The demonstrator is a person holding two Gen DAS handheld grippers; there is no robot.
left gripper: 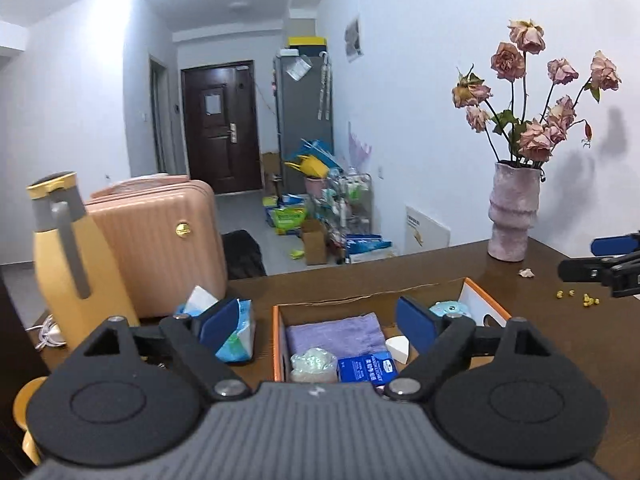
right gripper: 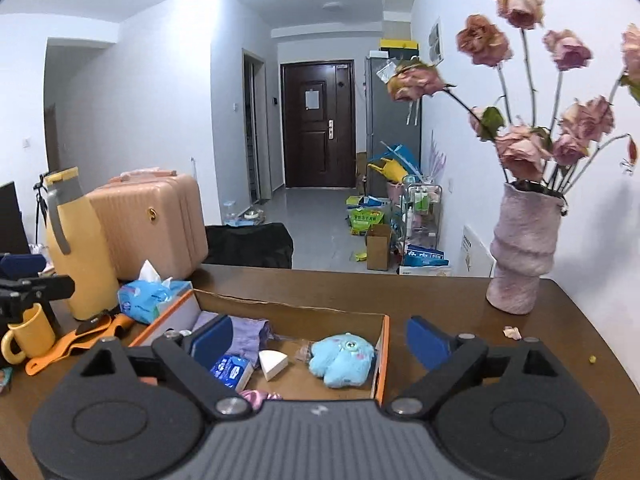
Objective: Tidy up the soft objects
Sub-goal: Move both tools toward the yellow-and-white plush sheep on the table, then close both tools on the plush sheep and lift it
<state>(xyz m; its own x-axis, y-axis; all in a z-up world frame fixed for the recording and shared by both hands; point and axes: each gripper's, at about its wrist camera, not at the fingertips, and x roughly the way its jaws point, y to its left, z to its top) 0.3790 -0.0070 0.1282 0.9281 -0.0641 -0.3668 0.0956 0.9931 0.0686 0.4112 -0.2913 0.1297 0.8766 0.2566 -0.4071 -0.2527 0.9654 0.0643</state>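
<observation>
At the far left, a yellow jug (right gripper: 78, 248) with a grey handle is standing on the brown table (right gripper: 460, 296), with a yellow mug (right gripper: 28, 336) in front of it and a pink suitcase (right gripper: 156, 220) behind. Just beside the jug, a blue tissue pack (right gripper: 150, 296) is lying against the left wall of the orange-edged cardboard box (right gripper: 382, 356).

The left gripper (left gripper: 318, 326) is hovering above the box's near end, its jaws spread wide and gripping nothing — one blue pad is sitting over the tissue pack in the left wrist view, the other over the box's right side. The right gripper (right gripper: 320, 340) is hanging over the same box, jaws likewise spread apart and empty.

Inside the box, moving rightward, a folded purple cloth (left gripper: 336, 334) is lying at the back left, a clear bag of pale stuff (left gripper: 314, 364) is resting near the front, and a blue wipes packet (right gripper: 232, 370) is sitting next to it. A white wedge sponge (right gripper: 273, 363) is lying on the box floor, and a light-blue plush toy (right gripper: 342, 358) is resting against the right wall.

Further right, a pink ribbed vase (right gripper: 520, 256) is holding wilted roses (right gripper: 520, 148) near the table's far corner — small petals and crumbs are lying scattered on the wood nearby.
</observation>
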